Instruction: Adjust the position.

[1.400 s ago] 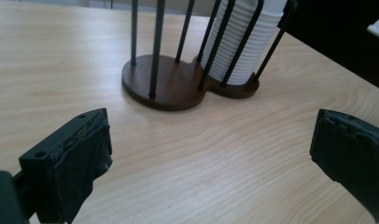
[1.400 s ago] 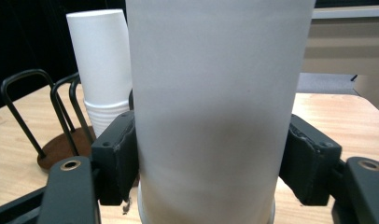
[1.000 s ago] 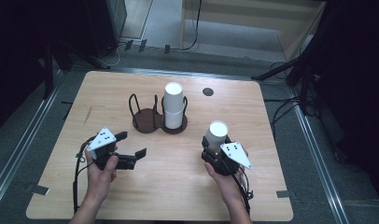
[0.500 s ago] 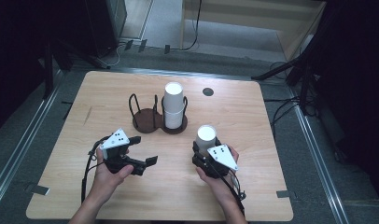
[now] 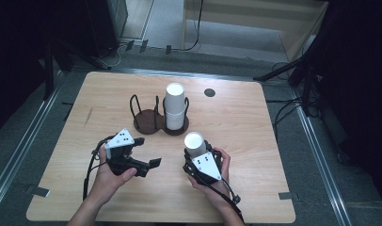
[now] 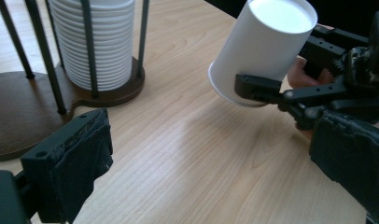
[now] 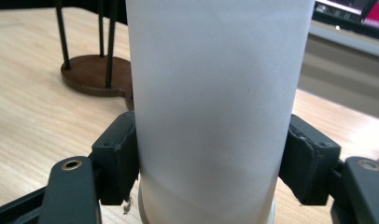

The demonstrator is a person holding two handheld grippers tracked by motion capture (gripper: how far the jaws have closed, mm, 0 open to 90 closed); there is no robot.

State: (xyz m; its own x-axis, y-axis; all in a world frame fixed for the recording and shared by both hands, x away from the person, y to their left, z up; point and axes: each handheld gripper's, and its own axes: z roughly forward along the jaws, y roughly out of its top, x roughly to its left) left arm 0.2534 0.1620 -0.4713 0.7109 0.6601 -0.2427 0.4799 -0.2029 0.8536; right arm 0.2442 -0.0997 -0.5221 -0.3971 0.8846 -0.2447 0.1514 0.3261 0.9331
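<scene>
A white paper cup (image 5: 194,142) is tilted and held just above the table, rim end down, near the front middle. My right gripper (image 5: 194,155) is shut on it. In the right gripper view its pads (image 7: 120,158) press both sides of the cup (image 7: 215,107). My left gripper (image 5: 149,151) stands open to the cup's left, a short way off, with nothing between its wide-apart jaws (image 6: 211,177). The left gripper view has the cup (image 6: 264,46) and the right gripper (image 6: 295,93) ahead at the right. A stack of white cups (image 5: 175,108) stands in a dark wire holder (image 5: 147,123).
The holder's left ring (image 5: 143,110) has no cups in it. A small dark round hole (image 5: 209,92) sits in the table top at the back. The wooden table (image 5: 255,141) has bare wood to the right. Cables lie on the floor beyond.
My right gripper has carried the cup left and toward the front edge, closer to the left gripper. The left gripper has shifted slightly right.
</scene>
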